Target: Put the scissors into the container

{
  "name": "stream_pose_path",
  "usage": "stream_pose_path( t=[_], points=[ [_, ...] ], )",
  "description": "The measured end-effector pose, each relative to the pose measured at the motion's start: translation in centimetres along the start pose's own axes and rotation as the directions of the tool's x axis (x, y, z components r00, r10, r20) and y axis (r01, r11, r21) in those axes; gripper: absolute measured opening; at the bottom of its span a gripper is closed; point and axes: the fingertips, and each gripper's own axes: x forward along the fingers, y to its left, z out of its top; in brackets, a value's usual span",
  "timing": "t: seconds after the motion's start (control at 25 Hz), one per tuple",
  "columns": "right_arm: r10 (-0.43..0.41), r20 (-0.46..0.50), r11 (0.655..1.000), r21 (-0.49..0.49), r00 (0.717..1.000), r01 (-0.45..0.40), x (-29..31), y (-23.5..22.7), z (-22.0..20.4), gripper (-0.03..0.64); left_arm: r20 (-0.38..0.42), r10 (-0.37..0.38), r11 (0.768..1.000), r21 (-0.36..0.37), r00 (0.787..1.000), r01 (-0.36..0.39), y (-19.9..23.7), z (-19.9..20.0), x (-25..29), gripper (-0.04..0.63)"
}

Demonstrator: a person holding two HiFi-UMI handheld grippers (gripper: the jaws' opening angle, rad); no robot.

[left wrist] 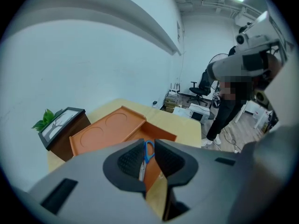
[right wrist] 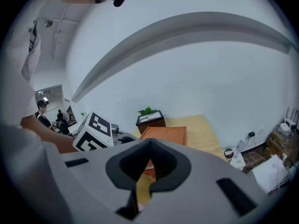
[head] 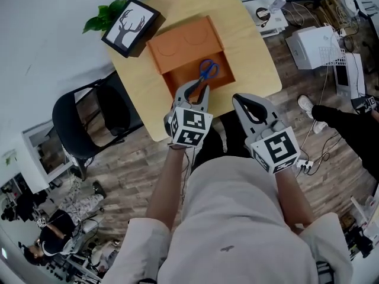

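left gripper (head: 197, 87) is clamped on the scissors (head: 206, 70); its own view shows the silver blades pinched between the two black pads, blue handles pointing away from the jaws; scissors sit at the open compartment of the orange container (head: 183, 43), handles inside its outline in the head view; can't tell whether they touch the compartment floor

container's other half is a flat orange panel with two round recesses; it lies on the light wooden table (head: 251, 49), open compartment toward the person

right gripper (head: 244, 99) has its jaws closed tip to tip with nothing between them; it hangs at the table's near edge, just beside the left gripper and clear of the container; in the right gripper view the left gripper's marker cube shows at the left

a framed antler picture (head: 130, 25) stands at the table's far left corner, touching or just beside the container; a green plant (head: 106, 16) behind it; a black chair (head: 77, 123) stands at the table's left side on the wood floor
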Motion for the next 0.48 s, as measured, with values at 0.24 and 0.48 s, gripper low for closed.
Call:
stream_pose_path(
  t=[0.24, 0.48],
  points=[
    [-0.03, 0.032, 0.999, -0.023, 0.999, 0.031, -1.3, 3.4, 0.4, -0.002, 0.063, -0.003, 0.999, -0.031, 0.998, 0.005, -0.6, -0.6, -4.3, 0.053],
    [-0.058, 0.051, 0.998, -0.034, 0.997, 0.06, -1.9, 5.7, 0.6, -0.002, 0.125, -0.012, 0.996, -0.083, 0.992, 0.022, -0.6, -1.2, -7.8, 0.046]
  ],
)
